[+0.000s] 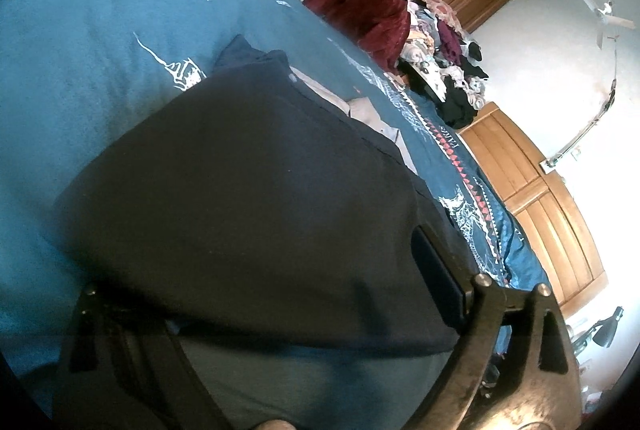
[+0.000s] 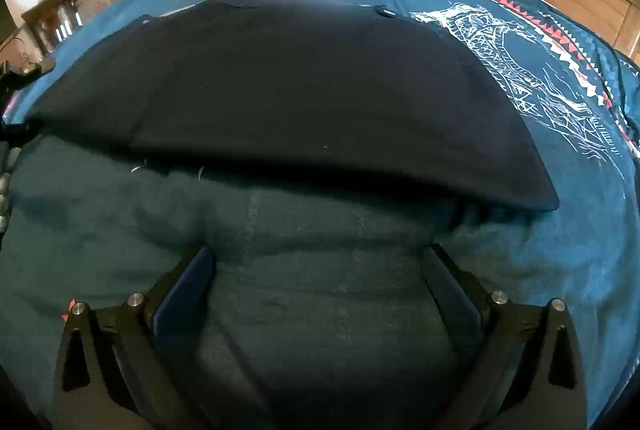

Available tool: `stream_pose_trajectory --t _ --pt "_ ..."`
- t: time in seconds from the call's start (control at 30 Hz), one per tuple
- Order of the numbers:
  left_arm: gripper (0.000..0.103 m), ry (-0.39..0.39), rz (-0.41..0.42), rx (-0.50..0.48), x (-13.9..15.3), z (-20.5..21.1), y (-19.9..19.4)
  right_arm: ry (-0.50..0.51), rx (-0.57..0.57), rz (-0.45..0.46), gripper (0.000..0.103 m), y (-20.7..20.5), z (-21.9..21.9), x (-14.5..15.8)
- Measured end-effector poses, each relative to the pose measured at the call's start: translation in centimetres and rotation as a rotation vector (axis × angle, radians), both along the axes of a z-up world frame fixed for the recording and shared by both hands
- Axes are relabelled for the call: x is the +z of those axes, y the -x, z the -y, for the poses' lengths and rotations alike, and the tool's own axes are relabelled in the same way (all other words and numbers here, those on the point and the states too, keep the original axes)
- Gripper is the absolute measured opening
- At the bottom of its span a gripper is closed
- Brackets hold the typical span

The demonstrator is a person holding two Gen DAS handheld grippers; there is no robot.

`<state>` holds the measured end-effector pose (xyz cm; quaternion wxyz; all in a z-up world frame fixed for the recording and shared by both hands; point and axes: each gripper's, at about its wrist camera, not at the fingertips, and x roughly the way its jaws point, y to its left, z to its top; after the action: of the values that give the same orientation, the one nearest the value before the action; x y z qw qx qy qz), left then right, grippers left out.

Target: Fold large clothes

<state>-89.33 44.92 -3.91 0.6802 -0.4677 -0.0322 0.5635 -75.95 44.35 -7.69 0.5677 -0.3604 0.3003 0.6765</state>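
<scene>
While the folded navy garment (image 2: 280, 98) lies flat on the teal bedspread (image 2: 580, 270), the right gripper (image 2: 320, 294) hovers just short of its near edge, jaws spread wide and empty. Cloth drapes across the left gripper (image 1: 256, 294), so I cannot tell how its jaws stand.

The bedspread (image 2: 520, 2) bears small lettering by its triangle border, too blurred to read.

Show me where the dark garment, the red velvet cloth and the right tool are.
dark garment (image 2: 280, 90): right wrist view, middle of its flat top.
red velvet cloth (image 1: 364, 10): left wrist view, its front fold.
right tool (image 2: 316, 262): right wrist view, between fingertips.
</scene>
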Motion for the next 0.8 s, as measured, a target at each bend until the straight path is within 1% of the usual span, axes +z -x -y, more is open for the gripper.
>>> stream_pose_trajectory --t 0.6,0.8 --pt "0.099 -0.012 0.001 -0.015 0.10 -0.13 -0.44 -0.011 -0.002 -0.003 0.103 -0.17 -0.14 -0.07" --pt "0.100 -0.021 0.016 -0.017 0.12 -0.01 -0.36 -0.016 -0.002 -0.008 0.103 -0.30 -0.22 -0.08"
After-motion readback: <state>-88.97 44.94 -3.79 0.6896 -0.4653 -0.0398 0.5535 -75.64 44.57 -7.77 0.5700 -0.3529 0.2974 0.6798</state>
